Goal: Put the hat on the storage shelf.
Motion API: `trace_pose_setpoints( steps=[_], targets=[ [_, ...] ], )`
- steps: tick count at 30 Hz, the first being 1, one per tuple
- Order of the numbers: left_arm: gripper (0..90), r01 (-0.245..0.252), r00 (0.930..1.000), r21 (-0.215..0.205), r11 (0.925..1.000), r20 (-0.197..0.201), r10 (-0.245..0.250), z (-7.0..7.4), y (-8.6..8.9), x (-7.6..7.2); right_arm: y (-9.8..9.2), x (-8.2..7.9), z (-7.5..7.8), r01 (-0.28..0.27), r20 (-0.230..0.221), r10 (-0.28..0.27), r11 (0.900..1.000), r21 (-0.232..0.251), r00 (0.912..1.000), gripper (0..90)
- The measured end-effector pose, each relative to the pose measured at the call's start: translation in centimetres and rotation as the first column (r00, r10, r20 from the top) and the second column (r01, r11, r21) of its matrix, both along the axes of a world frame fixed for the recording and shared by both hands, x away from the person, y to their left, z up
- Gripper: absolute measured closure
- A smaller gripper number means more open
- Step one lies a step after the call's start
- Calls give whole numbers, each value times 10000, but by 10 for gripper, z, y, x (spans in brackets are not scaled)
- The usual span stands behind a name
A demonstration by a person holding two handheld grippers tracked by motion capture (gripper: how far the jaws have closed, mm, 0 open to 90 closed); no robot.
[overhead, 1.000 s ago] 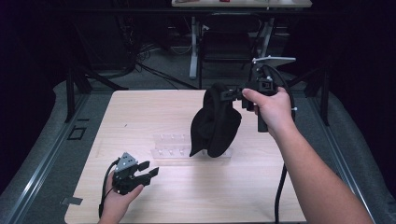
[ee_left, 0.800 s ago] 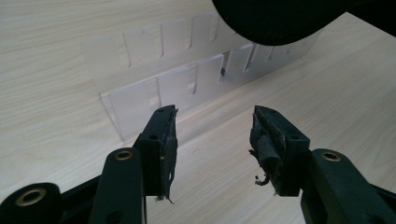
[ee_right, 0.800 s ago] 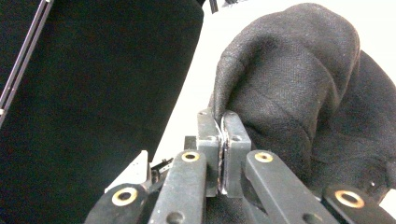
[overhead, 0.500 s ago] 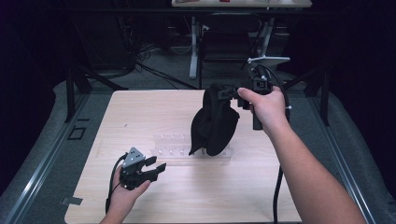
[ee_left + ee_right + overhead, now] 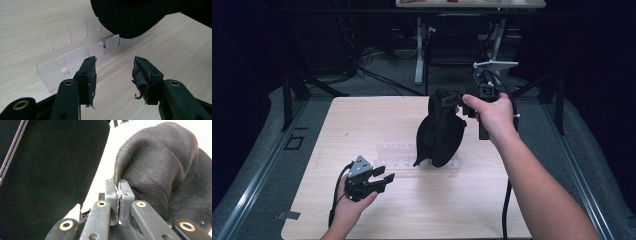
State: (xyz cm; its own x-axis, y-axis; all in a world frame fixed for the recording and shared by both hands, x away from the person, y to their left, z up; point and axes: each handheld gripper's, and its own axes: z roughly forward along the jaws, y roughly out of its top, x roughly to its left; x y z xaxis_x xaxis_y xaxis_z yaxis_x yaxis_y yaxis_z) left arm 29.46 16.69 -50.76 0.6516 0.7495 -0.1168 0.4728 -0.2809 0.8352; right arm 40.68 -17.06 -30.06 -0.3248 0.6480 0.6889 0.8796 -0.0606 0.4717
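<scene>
A black cloth (image 5: pixel 439 132) hangs over the middle of the wooden table (image 5: pixel 362 115), its lower end over a clear acrylic rack (image 5: pixel 394 155). My right gripper (image 5: pixel 452 100) is shut on the cloth's top fold and holds it up. In the right gripper view the jaws (image 5: pixel 119 192) pinch the cloth (image 5: pixel 160 157) tightly. My left gripper (image 5: pixel 387 179) is low at the front left and points at the rack. Its jaws (image 5: pixel 113 75) have just been closing a little but stand open, with nothing between them. Beyond them lie the rack (image 5: pixel 62 50) and the cloth's hem (image 5: pixel 130 15).
Bare wood surrounds the rack on the table. Dark floor, cables and metal stand legs (image 5: pixel 419 55) lie beyond the far edge. A metal rail (image 5: pixel 257 165) runs along the left side. The right gripper's cable (image 5: pixel 507 200) hangs under the forearm.
My left hand has drifted slightly right and up towards the rack. The right hand, still holding the cloth, has shifted slightly left.
</scene>
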Motion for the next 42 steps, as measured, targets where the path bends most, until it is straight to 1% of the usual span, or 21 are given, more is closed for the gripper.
trace_pose_setpoints(
  steps=[5,7,13,14,17,21,29,33,37,39,42],
  targets=[
    [570,115,9999,-27,9999,-23,-115,2,-4,1,3,0,-1,-49,31,49,10000,57,10000,881],
    [574,181,9998,-16,9998,41,-181,5,-7,2,6,-1,-1,-67,41,66,9998,198,10000,881],
    [592,341,9991,-1,9994,242,-340,13,-17,5,10,-1,-1,-169,43,168,9996,235,9998,880],
    [594,394,9986,98,9992,338,-398,16,-20,6,11,-1,-1,-183,46,182,9996,224,9998,880],
    [603,452,9982,129,9989,383,-456,18,-24,6,13,-1,-2,-207,71,205,9994,282,9998,879],
    [612,625,9961,338,9975,596,-644,23,-33,6,16,-1,-1,-245,76,243,9993,273,9997,879],
    [615,880,9939,417,9952,637,-906,30,-48,7,17,-2,-2,-315,104,312,9992,263,9995,879],
    [609,1001,9923,594,9932,672,-1040,32,-54,6,18,-2,-2,-310,116,307,9991,277,9995,879],
    [609,1073,9908,880,9903,735,-1138,34,-62,7,20,-3,-2,-356,119,353,9990,268,9993,879],
    [619,1092,9904,907,9899,750,-1162,35,-63,8,21,-3,-1,-363,133,359,9989,283,9993,878],
    [648,1170,9889,1098,9870,784,-1260,37,-70,8,22,-3,-2,-375,137,371,9988,318,9992,878]
  ],
)
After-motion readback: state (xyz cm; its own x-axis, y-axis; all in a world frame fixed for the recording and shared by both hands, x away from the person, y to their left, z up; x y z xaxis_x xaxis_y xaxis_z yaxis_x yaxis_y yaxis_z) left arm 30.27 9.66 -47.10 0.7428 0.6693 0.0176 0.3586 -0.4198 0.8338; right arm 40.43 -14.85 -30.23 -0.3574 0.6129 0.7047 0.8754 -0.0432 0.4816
